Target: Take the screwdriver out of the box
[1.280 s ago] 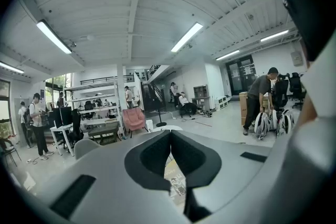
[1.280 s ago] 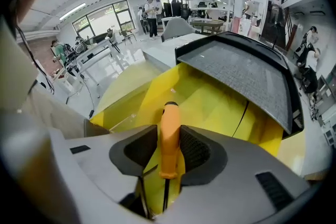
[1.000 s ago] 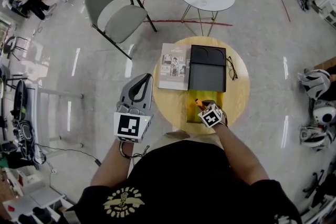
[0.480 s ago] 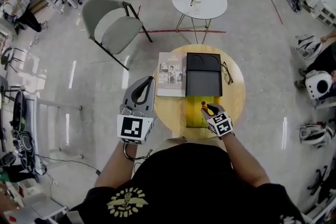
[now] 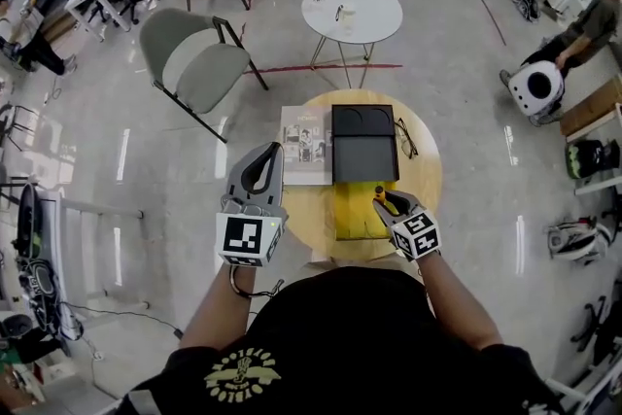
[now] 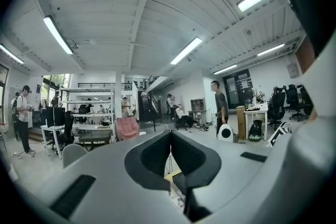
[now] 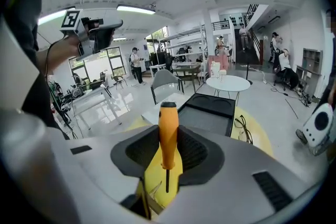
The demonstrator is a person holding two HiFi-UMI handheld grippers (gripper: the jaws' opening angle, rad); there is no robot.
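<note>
1. At the far left stood a grey chair point(image 5: 190, 53), on the floor and well apart from the bench point(image 5: 428, 180).
2. Your left hand-held gripper point(image 5: 271, 149) hung off the bench's left edge, pointing nearly level. Its jaws were clenched together with nothing between them.
3. A booklet point(image 5: 305, 143) lay flat on the left part of the round yellow bench, touching the left side of a black tray point(image 5: 363, 143).
4. The black tray lay flat at the bench's middle. Its near edge met the far edge of the yellow box point(image 5: 352, 209), which lay open on the side nearest you.
5. Your right hand-held gripper point(image 5: 383, 202) was tilted down over the right part of the box, grasping the screwdriver point(image 7: 168, 134). Its pads pressed the orange handle from both sides. The handle stood upright with the thin shaft pointing down toward the box's yellow inside. You could not tell whether the tip was clear of the box.
6. Glasses point(image 5: 406, 139) lay on the bench just right of the black tray.
</note>
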